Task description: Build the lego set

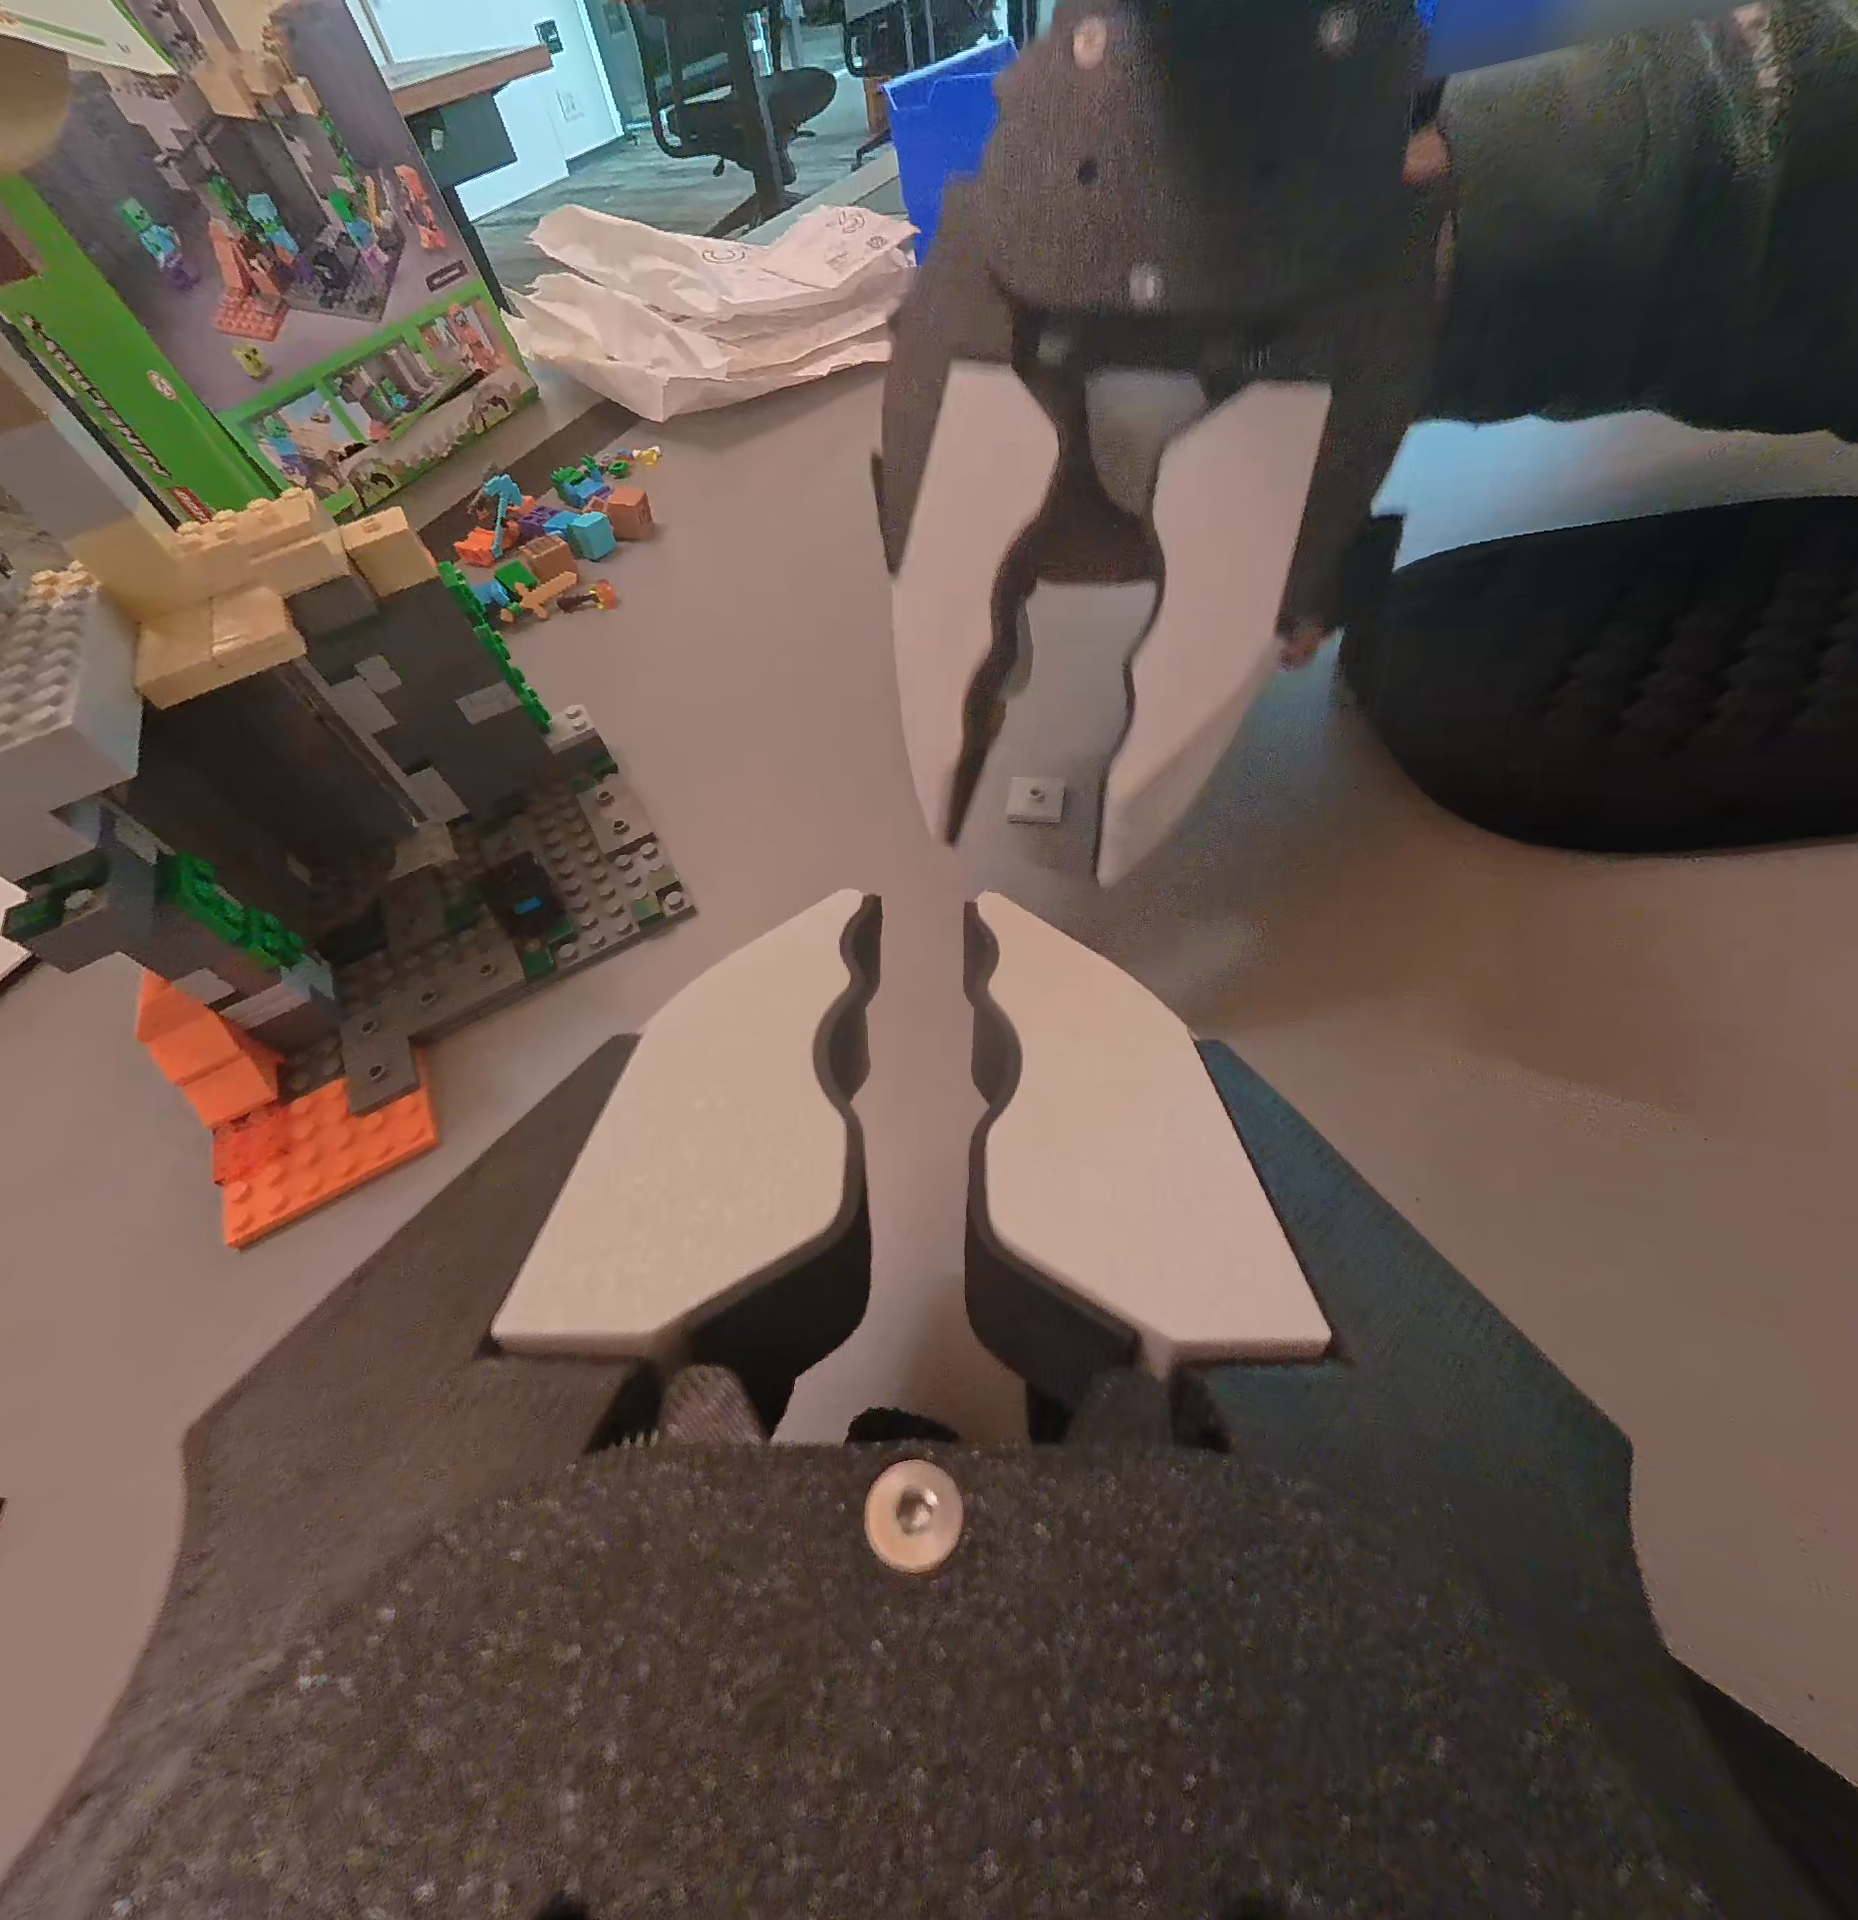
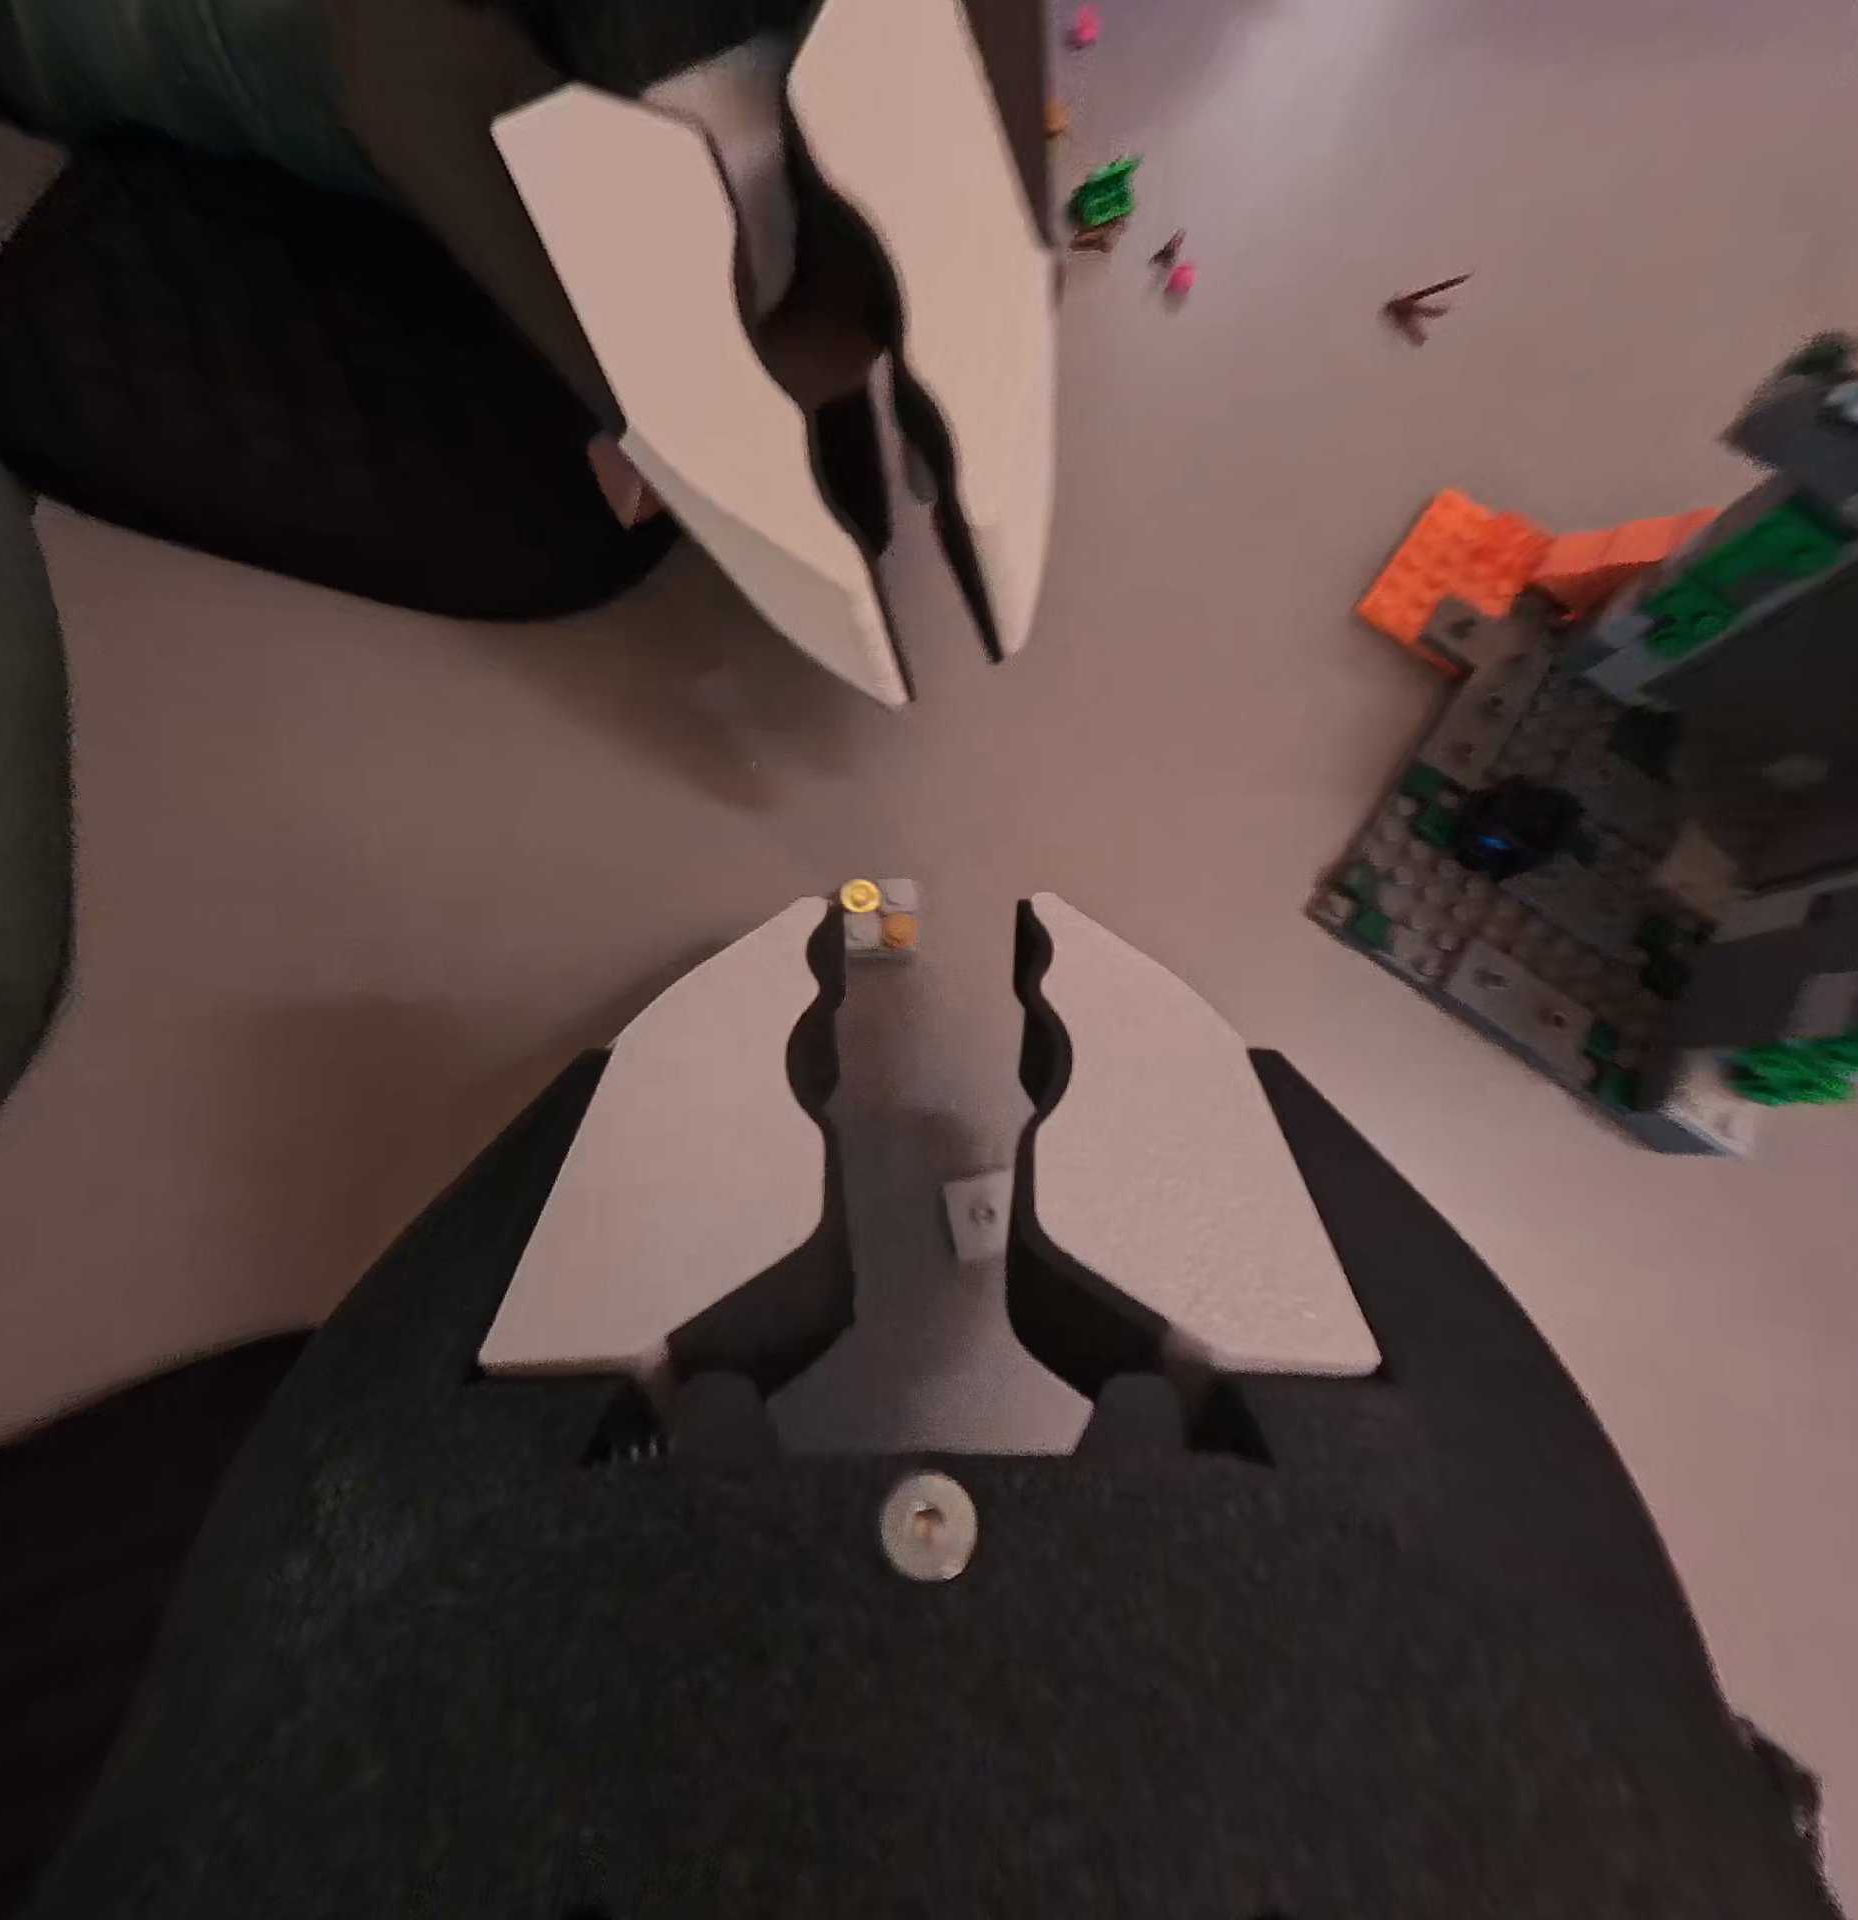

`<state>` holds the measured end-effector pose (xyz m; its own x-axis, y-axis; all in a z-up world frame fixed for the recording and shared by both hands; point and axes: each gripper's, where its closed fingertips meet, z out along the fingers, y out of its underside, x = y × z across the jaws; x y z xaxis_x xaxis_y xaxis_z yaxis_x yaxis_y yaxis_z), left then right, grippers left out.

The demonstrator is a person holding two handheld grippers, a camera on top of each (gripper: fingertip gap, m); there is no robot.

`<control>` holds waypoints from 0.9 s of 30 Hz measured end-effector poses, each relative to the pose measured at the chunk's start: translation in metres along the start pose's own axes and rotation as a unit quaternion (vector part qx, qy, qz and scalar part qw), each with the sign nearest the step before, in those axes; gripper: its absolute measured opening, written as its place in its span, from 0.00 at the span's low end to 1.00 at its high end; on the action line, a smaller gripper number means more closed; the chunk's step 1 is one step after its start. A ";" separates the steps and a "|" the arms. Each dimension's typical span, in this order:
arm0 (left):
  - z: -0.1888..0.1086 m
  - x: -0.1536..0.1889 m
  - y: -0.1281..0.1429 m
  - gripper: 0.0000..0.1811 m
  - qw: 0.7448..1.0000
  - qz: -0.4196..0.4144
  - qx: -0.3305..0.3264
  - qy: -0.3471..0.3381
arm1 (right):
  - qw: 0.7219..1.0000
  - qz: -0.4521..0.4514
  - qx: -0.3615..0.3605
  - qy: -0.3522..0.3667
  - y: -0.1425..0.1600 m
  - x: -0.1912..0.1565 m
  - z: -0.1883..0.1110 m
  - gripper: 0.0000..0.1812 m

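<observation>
Both grippers, left (image 1: 922, 902) and right (image 2: 925, 902), gape empty; printed set box (image 1: 250, 239) upper left, small grey plate (image 1: 1036, 799) mid-frame.

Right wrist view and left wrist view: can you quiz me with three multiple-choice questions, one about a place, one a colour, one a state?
1. Where is the small grey plate?
A. On the table, between the right hand-held gripper fingers
B. In a cup
C. On a chair

2. What colour is the lego model corner baseplate?
A. Blue
B. Orange
C. Yellow

3. The left hand-held gripper is:
A. Shut on a brick
B. Out of view
C. Open, empty

Answers:
1 A, it lies flat between the fingers.
2 B, orange studs show.
3 C, bare table shows through the gap.
</observation>
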<state>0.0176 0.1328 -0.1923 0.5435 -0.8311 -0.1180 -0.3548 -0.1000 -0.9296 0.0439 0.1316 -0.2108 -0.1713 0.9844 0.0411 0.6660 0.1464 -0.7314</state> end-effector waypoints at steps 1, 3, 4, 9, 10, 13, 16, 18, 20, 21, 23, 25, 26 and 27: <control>0.000 0.000 0.000 0.08 1.000 0.000 0.000 0.000 | 1.000 0.000 -0.001 0.011 0.000 0.006 -0.009 0.17; 0.000 0.000 0.000 0.08 1.000 0.000 0.000 0.000 | 0.999 -0.005 -0.024 0.024 0.007 0.014 -0.023 0.17; 0.000 0.000 0.000 0.08 1.000 0.001 -0.001 0.000 | 0.999 -0.007 -0.041 0.027 0.014 0.017 -0.028 0.17; 0.000 0.000 0.000 0.07 1.000 0.006 -0.002 -0.002 | 0.992 -0.013 -0.122 0.011 0.047 0.013 -0.027 0.16; 0.000 0.000 0.000 0.07 1.000 0.005 -0.001 -0.003 | 0.991 -0.020 -0.136 0.009 0.053 0.012 -0.024 0.16; -0.001 -0.003 -0.001 0.07 1.000 0.003 0.002 -0.011 | 0.986 -0.029 -0.161 0.006 0.065 0.015 -0.018 0.16; -0.002 -0.011 0.001 0.05 0.999 -0.006 0.000 -0.035 | 0.986 -0.018 -0.164 -0.011 0.068 0.017 -0.014 0.15; -0.004 -0.016 0.000 0.05 0.999 -0.018 0.005 -0.043 | 0.985 -0.018 -0.170 -0.024 0.070 0.016 -0.013 0.13; -0.006 -0.018 -0.001 0.05 0.999 -0.026 0.011 -0.046 | 0.985 -0.017 -0.169 -0.031 0.069 0.015 -0.012 0.10; -0.006 -0.019 -0.001 0.05 0.998 -0.027 0.011 -0.047 | 0.985 -0.016 -0.168 -0.034 0.069 0.014 -0.011 0.09; -0.007 -0.017 -0.002 0.05 0.999 -0.010 0.008 -0.052 | 0.985 -0.012 -0.166 -0.032 0.069 0.013 -0.011 0.09; -0.008 -0.006 -0.007 0.03 0.997 0.045 0.010 -0.056 | 0.986 -0.007 -0.163 -0.029 0.069 0.012 -0.011 0.08; -0.009 0.002 -0.011 0.02 0.996 0.073 0.013 -0.055 | 0.987 -0.001 -0.159 -0.030 0.068 0.010 -0.011 0.08; -0.008 0.011 -0.014 0.01 0.995 0.090 0.015 -0.046 | 0.988 0.003 -0.153 -0.028 0.066 0.008 -0.011 0.08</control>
<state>0.0224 0.1201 -0.1776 0.5406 -0.7808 -0.3133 -0.4304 0.0634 -0.9004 0.0943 0.1506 -0.2513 -0.2009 0.9796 -0.0062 0.8541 0.1721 -0.4908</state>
